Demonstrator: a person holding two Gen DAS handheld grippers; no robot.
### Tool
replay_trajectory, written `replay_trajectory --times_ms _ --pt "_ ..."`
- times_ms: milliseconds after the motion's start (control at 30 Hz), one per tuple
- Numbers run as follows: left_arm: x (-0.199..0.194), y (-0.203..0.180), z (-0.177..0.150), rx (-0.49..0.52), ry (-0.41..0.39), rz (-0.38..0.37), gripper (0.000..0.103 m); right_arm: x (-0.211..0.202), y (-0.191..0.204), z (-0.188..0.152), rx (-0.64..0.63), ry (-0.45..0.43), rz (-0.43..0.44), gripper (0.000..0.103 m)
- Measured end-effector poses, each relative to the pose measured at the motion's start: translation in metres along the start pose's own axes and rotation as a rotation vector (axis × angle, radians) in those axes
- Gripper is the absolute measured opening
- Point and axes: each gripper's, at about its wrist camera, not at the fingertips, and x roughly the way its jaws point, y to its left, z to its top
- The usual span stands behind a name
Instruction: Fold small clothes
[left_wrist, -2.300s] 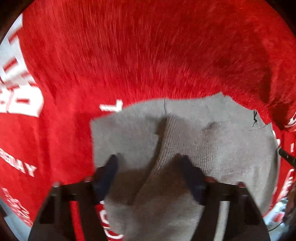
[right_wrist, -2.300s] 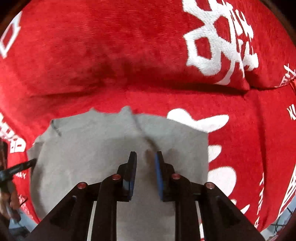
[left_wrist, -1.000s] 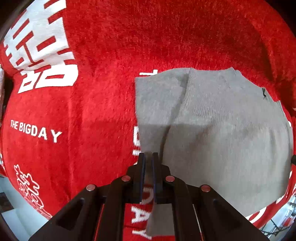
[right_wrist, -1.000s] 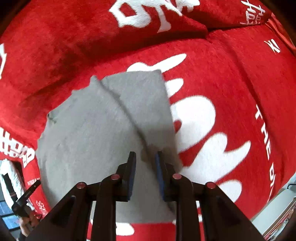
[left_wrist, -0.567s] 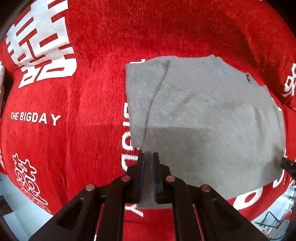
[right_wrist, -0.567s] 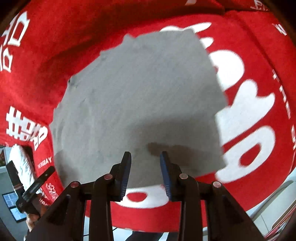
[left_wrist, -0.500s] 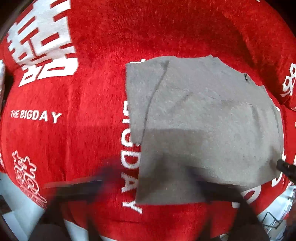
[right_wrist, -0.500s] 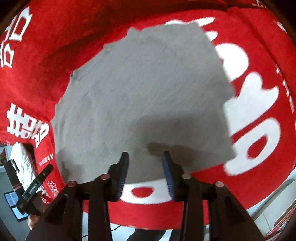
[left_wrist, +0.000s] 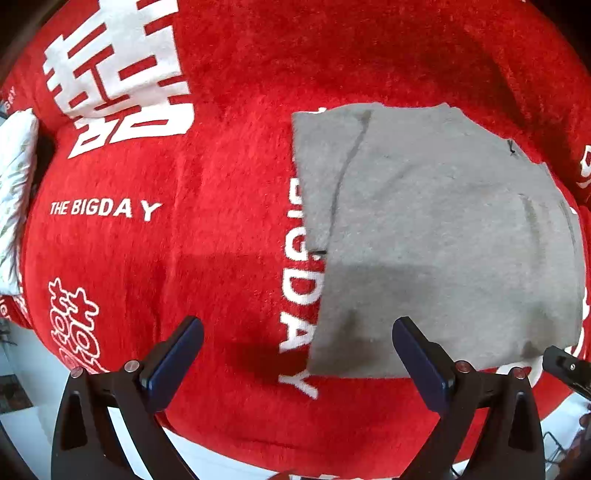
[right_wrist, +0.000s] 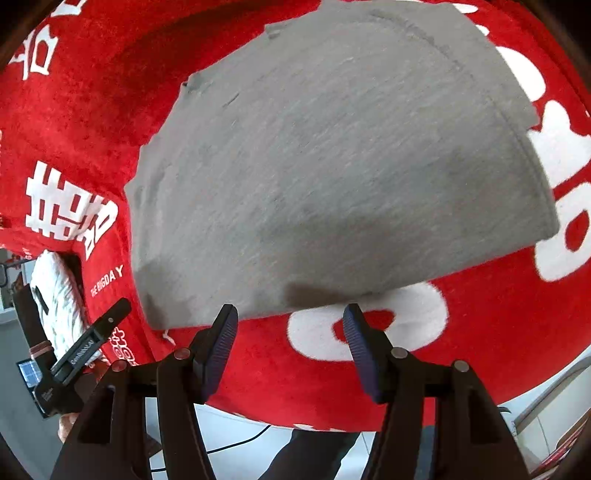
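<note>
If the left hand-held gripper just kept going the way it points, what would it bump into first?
Probably the red blanket. The left hand-held gripper is open, pointing down at it, with the grey garment's near-left edge just inside its right finger. Depth is uncertain.

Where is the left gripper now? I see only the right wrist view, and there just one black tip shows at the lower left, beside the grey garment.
Observer: The left gripper hangs over the near left corner of the grey garment. Its jaws have just been opening and stand wide. The corner lies flat under the gap and is not pinched.
Operator: Thank you. Is the left side of the garment one smooth layer?
Observer: No. A dark fold line runs down the garment near its left edge, from the far edge to about halfway.
</note>
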Motion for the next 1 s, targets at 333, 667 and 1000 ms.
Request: replay_trajectory --times_ms 333,667,1000 --pt "-0.005 -0.007 -0.013 0.059 0.040 -0.014 0.102 0.021 0.013 -0.012 0.044 0.045 0.069 0.071" --pt "0.003 -0.002 -0.017 0.056 0.073 -0.069 0.102 0.050 0.012 -0.021 0.201 0.087 0.290 0.071" --pt "0.019 0.033 -0.005 -0.058 0.099 -0.177 0.102 0.103 0.034 -0.024 0.328 0.105 0.503 0.071"
